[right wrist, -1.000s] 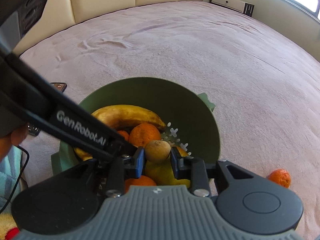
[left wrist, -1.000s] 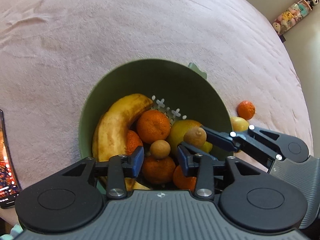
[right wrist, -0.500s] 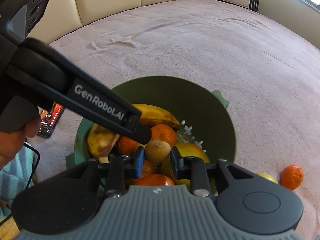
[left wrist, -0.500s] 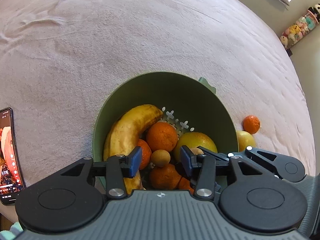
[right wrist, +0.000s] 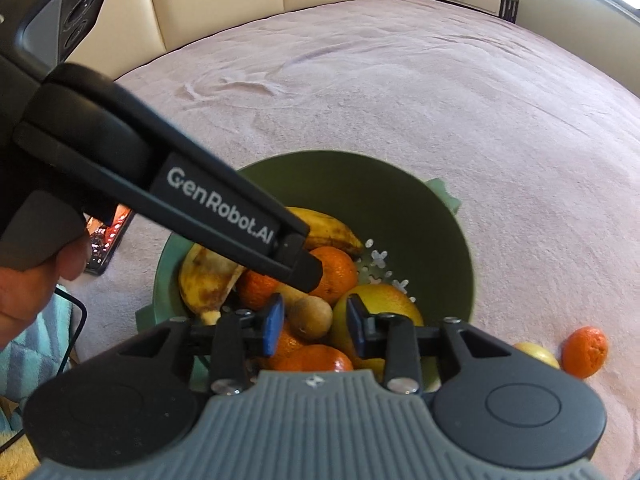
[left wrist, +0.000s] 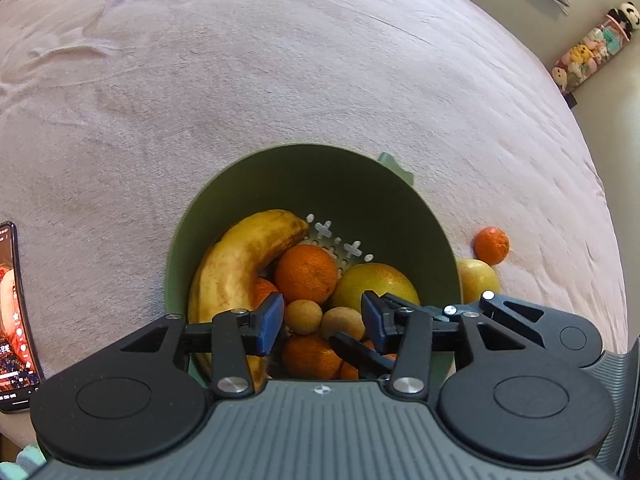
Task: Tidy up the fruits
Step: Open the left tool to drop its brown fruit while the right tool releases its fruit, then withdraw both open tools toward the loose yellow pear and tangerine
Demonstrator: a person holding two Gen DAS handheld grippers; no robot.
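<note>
Your right gripper [right wrist: 314, 326], jaws parted around the small round brown fruit [right wrist: 310, 317] atop the green plastic bowl [right wrist: 448, 240], sits nearest; your left gripper [left wrist: 322, 316] hangs spread alongside

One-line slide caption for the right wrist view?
Open right gripper releases a small brown fruit into the green bowl of fruit.

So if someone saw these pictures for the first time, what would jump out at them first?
Probably the green bowl in the middle of the pink blanket, heaped with fruit: a big spotted banana along its left side and oranges beside it. Both claws, left and right, hang open over it. A lone tangerine and a yellow fruit lie outside, right of the bowl.
</note>
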